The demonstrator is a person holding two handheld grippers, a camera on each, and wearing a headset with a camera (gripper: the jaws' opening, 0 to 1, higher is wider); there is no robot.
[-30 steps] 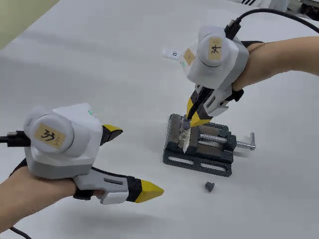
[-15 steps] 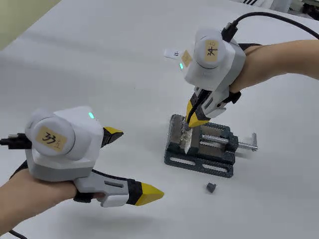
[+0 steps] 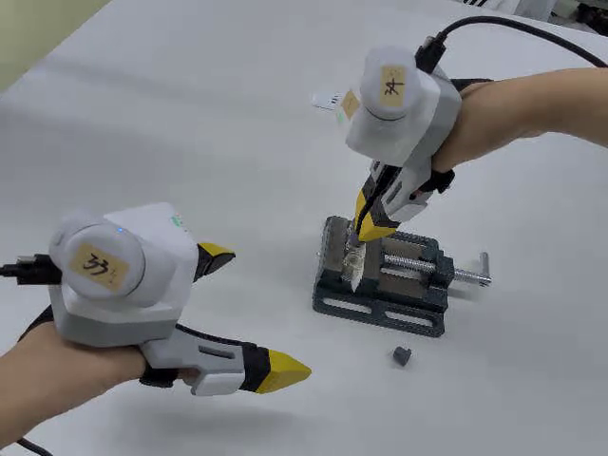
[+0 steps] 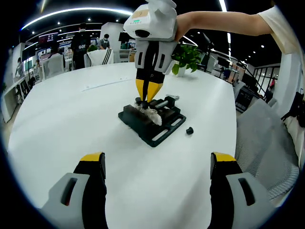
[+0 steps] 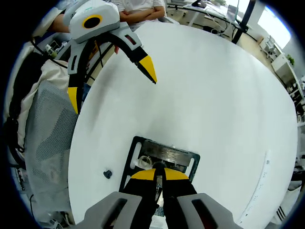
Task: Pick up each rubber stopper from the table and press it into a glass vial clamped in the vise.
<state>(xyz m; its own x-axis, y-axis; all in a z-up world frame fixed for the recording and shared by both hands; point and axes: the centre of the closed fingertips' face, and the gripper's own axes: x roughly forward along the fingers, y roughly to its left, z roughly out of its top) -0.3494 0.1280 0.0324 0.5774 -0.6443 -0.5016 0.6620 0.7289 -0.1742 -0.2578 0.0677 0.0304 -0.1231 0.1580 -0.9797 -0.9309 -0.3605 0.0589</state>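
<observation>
A dark vise (image 3: 380, 309) (image 4: 152, 131) (image 5: 164, 148) stands on the white table and clamps clear glass vials (image 3: 350, 268) (image 4: 151, 112) (image 5: 144, 162). My right gripper (image 3: 365, 232) (image 4: 147, 95) (image 5: 159, 170) points down from above with its jaws shut. Its yellow tips rest on the top of a vial at the vise's left end. A small grey piece sits just under them, hard to make out. One loose dark rubber stopper (image 3: 401, 356) (image 4: 189, 130) (image 5: 108, 174) lies on the table in front of the vise. My left gripper (image 3: 251, 313) (image 4: 156, 160) (image 5: 113, 87) hovers open and empty, well left of the vise.
The vise's screw handle (image 3: 478, 275) sticks out to the right. A small white label (image 3: 328, 99) lies on the table behind the right gripper. A black cable (image 3: 513, 24) trails from the right gripper. In the left gripper view, people and chairs stand beyond the table's far edge.
The right gripper's body has leaned a little to the left while its tips stay over the vial. The left gripper has hardly moved.
</observation>
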